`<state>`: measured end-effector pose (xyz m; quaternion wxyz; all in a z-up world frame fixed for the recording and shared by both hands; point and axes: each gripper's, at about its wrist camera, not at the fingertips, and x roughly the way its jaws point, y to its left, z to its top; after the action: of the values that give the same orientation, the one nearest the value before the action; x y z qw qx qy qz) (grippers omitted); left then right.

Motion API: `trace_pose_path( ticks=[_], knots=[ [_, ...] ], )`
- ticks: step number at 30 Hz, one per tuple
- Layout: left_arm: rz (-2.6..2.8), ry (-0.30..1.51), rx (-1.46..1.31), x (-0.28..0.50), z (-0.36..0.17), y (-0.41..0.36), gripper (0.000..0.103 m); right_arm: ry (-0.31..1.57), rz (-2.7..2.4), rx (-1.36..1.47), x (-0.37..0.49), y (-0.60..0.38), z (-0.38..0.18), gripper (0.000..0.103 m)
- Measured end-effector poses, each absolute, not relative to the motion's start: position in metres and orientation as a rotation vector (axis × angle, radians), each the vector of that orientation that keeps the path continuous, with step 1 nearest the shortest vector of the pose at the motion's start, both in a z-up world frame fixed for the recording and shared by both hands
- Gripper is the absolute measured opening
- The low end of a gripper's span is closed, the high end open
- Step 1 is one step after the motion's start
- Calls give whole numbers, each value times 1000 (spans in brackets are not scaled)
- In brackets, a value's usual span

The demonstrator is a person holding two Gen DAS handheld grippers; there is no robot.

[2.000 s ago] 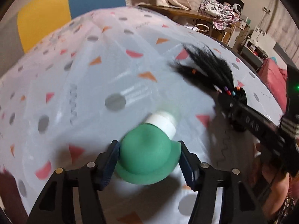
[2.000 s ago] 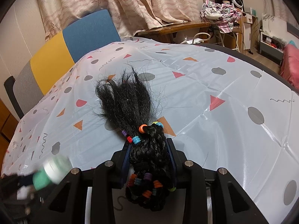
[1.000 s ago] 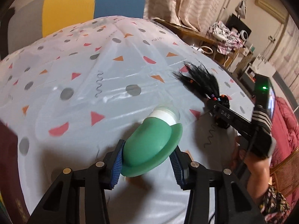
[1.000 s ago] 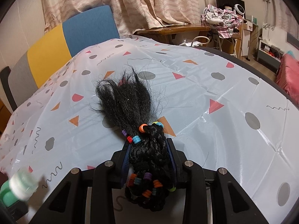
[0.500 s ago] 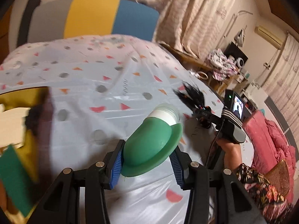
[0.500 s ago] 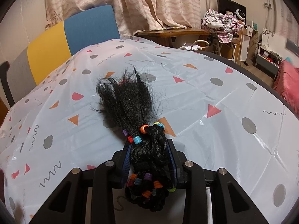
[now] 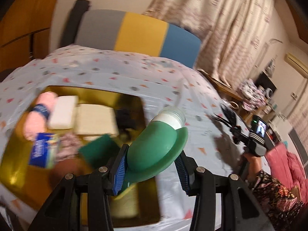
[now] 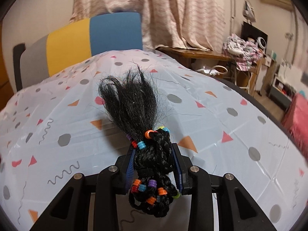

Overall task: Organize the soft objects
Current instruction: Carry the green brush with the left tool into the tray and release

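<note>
My left gripper [image 7: 152, 168] is shut on a soft green bottle [image 7: 154, 150] with a white cap, held above the right part of a gold tray [image 7: 19, 175]. The tray holds a pink yarn ball [image 7: 38, 113], white sponges [image 7: 94, 121], a green sponge [image 7: 98, 150] and a blue packet [image 7: 43, 147]. My right gripper [image 8: 154, 170] is shut on a black braided hairpiece with coloured beads [image 8: 142, 127], held just over the tablecloth [image 8: 221, 127]. The right gripper also shows at the far right in the left wrist view [image 7: 235, 133].
A chair with grey, yellow and blue back [image 8: 92, 36] stands behind the table. A wooden side table [image 8: 196, 54] with clothes, shelves and curtains lie at the back right. A red cushion [image 8: 296, 113] is at the right.
My left gripper has swung left with the green bottle, from over the patterned cloth to above the gold tray. My right gripper has kept hold of the hairpiece and barely moved.
</note>
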<state>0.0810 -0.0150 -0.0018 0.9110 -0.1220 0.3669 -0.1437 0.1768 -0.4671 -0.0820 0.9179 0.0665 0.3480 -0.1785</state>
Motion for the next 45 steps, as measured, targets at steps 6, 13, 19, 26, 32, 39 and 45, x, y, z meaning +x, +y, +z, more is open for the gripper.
trace_pose_path(
  ticks=[6,13,19,26,32,39,45],
  knots=[
    [-146,772,-300,72,-16,49,47,715,-307,148,173,-448,-66,35],
    [25,805,-357,67,-36,106,47,669,-182,230,153,-408,-36,35],
    [150,837,-418,68,-54,140,47,662,-48,294,139,-361,-23,35],
    [183,842,-417,67,-58,149,49,652,100,297,121,-300,-12,35],
    [161,821,-433,63,-54,145,57,654,184,333,107,-268,-4,35],
    [93,770,-434,50,-45,132,57,686,249,372,96,-247,-4,35],
    [18,742,-422,43,-35,114,57,715,291,393,89,-231,-6,35]
  ],
)
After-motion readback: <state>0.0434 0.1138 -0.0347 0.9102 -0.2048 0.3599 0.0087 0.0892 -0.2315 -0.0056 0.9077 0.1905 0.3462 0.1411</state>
